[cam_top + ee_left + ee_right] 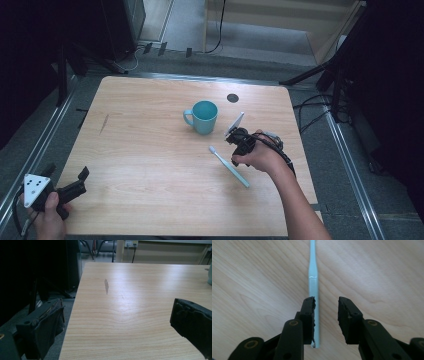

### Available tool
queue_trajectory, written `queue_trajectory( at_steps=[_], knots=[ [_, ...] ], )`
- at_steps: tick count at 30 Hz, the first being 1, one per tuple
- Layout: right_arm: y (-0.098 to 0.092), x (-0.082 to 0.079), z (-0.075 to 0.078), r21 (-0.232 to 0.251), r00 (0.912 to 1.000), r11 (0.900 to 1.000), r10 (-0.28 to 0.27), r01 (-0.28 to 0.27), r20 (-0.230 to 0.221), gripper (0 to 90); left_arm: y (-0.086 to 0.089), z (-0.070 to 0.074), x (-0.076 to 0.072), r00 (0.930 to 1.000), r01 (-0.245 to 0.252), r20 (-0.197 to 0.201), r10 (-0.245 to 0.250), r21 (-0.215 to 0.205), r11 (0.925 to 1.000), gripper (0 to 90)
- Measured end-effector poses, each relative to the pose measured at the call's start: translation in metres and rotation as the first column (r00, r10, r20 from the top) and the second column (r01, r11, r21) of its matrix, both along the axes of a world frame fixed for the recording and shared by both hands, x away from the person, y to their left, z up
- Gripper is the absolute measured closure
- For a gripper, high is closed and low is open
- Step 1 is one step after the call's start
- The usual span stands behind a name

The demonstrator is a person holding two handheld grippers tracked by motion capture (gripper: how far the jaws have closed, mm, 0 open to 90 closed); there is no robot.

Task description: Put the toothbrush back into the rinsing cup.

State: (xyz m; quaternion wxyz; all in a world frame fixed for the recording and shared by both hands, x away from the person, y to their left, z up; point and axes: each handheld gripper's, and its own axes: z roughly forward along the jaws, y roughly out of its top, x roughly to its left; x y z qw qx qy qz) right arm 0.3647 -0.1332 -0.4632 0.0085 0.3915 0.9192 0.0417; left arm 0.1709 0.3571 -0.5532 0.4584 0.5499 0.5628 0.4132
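Wooden table: teal mug, toothbrush lying flat.

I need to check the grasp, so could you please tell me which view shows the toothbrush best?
The right gripper view: the toothbrush handle lies close-up between its open tongs. The high view shows it whole but small, by the mug.

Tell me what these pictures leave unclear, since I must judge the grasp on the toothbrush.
- Toothbrush: in the right gripper view its head is cut off by the top edge.
- Right gripper: whether the left pad touches the handle; the right stands apart.
- High view: the hand hides the jaw tips.
- Cup: its inside is hidden by the wall.
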Motion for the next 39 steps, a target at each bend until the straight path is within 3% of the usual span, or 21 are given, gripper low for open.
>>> queue_trajectory(
  at_steps=[5, 12, 27, 32, 39],
  knots=[
    [0.007, -0.002, -0.008, -0.002, 0.9993, 1.0, -0.008, 0.008, -0.037, 69.0, 0.0, 0.0, 0.0, 1.0, 0.0, -0.001, 0.0, 0.002, 1.0, 0.0],
    [0.012, -0.004, -0.019, -0.014, 0.9999, 1.0, 0.005, -0.005, -0.016, 67.1, -0.001, 0.0, 0.0, 1.0, -0.001, 0.0, 0.001, 0.003, 1.0, 0.0],
    [0.016, -0.004, -0.038, -0.026, 0.9983, 1.0, -0.008, 0.007, -0.058, 72.1, -0.001, 0.0, 0.0, 1.0, 0.0, -0.003, 0.0, 0.006, 1.0, 0.0],
    [0.017, -0.004, -0.041, -0.037, 0.9987, 0.999, -0.001, -0.001, -0.051, 78.7, -0.001, 0.0, 0.0, 1.0, 0.0, -0.002, 0.0, 0.005, 1.0, 0.0],
    [0.021, -0.008, -0.042, -0.056, 0.9996, 0.998, 0.004, -0.006, -0.027, 79.7, -0.001, 0.0, 0.0, 1.0, 0.0, -0.004, 0.0, 0.008, 1.0, 0.0]
  ],
)
